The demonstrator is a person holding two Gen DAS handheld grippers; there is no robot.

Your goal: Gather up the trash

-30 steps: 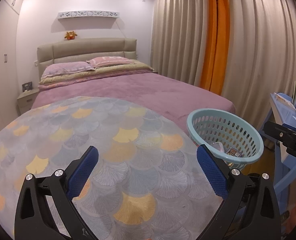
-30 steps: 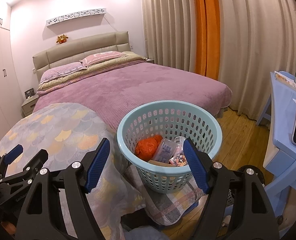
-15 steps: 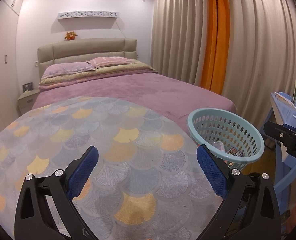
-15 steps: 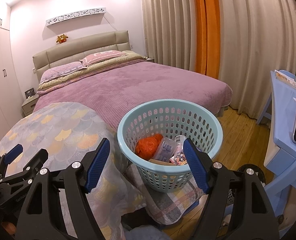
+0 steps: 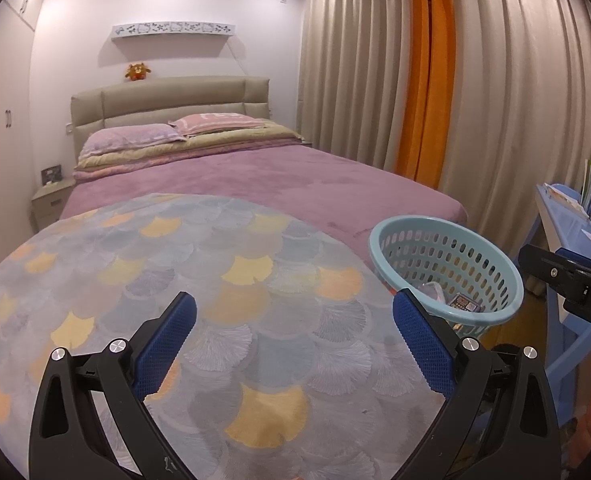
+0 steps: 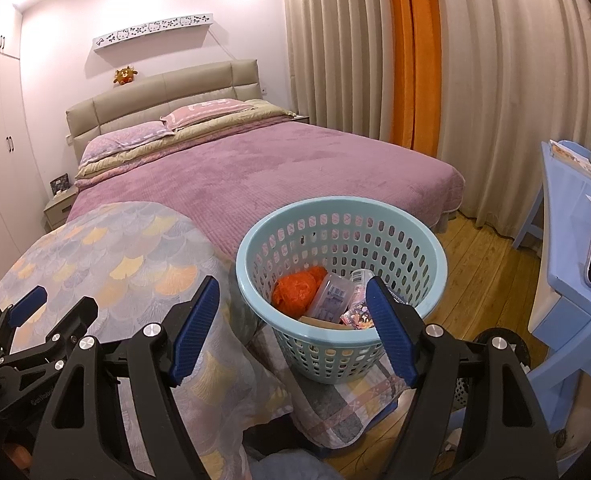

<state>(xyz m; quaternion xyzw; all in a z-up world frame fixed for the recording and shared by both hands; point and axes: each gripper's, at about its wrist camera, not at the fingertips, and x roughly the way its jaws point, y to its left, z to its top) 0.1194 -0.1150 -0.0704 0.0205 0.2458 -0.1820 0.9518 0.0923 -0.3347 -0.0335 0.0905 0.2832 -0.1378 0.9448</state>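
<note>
Finishing collection judged | left hand-held gripper and right hand-held gripper spread wide, nothing grasped | trash lodged inside basket, lower centre | next: remaining litter to be sought.

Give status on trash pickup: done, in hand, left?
Done: orange wad, clear tub and wrappers sit in the blue basket. In hand: nothing; left tongs and right tongs are open, empty. Left: no loose trash visible on the patterned cloth.
</note>
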